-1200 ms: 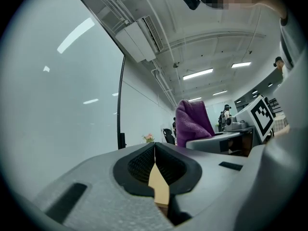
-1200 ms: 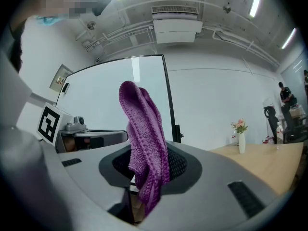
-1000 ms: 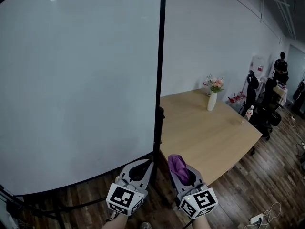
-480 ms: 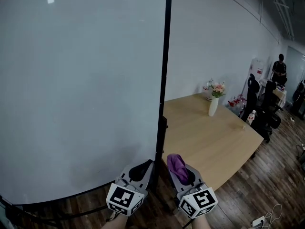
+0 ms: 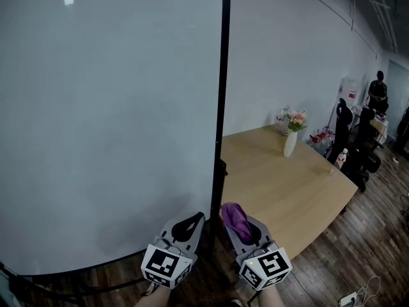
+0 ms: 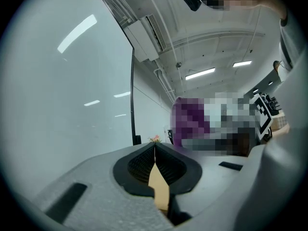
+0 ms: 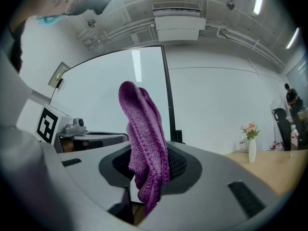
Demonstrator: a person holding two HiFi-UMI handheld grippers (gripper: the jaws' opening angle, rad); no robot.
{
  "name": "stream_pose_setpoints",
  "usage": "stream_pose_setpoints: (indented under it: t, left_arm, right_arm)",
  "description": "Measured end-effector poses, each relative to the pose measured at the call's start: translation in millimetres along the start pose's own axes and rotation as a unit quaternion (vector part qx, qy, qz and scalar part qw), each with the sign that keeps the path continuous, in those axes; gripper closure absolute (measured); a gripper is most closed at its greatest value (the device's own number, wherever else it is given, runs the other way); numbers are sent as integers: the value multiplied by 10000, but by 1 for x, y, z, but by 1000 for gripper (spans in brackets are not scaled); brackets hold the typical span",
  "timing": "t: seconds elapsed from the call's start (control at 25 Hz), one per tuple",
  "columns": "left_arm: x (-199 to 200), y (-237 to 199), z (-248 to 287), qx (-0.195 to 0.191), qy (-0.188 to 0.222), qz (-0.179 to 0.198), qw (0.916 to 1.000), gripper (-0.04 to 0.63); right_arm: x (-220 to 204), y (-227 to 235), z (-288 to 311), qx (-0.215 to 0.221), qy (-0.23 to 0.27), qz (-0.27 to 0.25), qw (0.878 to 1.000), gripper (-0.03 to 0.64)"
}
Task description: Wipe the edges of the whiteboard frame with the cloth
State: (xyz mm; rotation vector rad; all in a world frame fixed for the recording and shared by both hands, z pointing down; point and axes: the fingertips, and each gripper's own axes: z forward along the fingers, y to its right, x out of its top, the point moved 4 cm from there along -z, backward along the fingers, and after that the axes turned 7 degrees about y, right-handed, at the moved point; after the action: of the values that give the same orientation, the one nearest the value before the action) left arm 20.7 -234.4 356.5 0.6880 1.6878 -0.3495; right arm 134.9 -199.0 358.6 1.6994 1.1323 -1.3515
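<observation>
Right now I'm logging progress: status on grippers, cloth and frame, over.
Left gripper shut, empty. Right gripper shut on purple knitted cloth. Cloth beside black whiteboard frame edge, not yet touching. Nothing between.

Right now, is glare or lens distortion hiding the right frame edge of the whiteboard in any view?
No. Head view: light reflections sit high on the whiteboard, and the frame edge reads as a sharp dark line. Left gripper view: the fisheye bends the frame, and mosaic patches lie to its right. Right gripper view: the cloth rises beside the edge, which shows clearly.
</observation>
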Motion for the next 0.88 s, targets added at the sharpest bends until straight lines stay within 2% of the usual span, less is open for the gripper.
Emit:
stream_pose_setpoints:
  t: [0.28,0.88]
  left_arm:
    - [1,-6,14,350,13,60,9994,577]
    - [0,-11,32,1071,-29,161,9941,577]
  right_arm:
    - [16,26,23,196,18,-178,9996,506]
    - [100,74,79,807,412,-958,9913,508]
